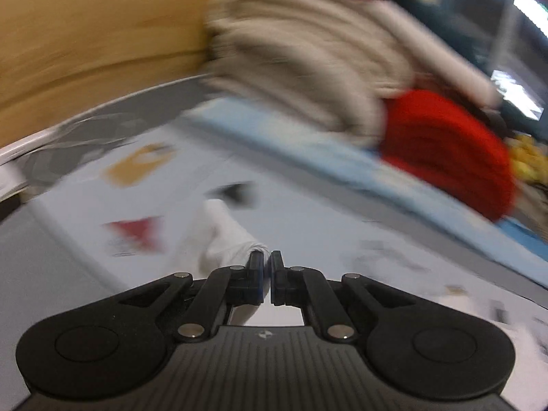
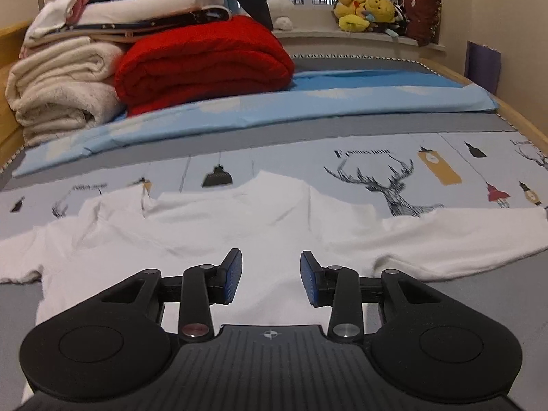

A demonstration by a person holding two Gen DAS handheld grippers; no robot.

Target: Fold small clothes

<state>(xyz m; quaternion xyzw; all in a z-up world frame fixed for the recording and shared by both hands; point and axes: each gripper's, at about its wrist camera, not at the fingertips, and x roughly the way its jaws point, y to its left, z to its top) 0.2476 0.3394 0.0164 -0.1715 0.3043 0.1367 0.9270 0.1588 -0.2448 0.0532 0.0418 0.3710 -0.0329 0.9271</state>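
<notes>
A small white shirt (image 2: 260, 226) lies spread flat on the printed bed sheet (image 2: 445, 157), sleeves out to both sides. My right gripper (image 2: 271, 274) is open and empty, low over the shirt's near middle. My left gripper (image 1: 266, 262) is shut on a bunched piece of the white shirt (image 1: 226, 239) and holds it over the sheet. The left wrist view is blurred by motion.
A folded red blanket (image 2: 205, 58) and a stack of cream blankets (image 2: 65, 85) sit on a blue cover (image 2: 342, 102) at the back left. Soft toys (image 2: 366, 12) line the window ledge. A wooden bed frame (image 2: 513, 116) edges the right side.
</notes>
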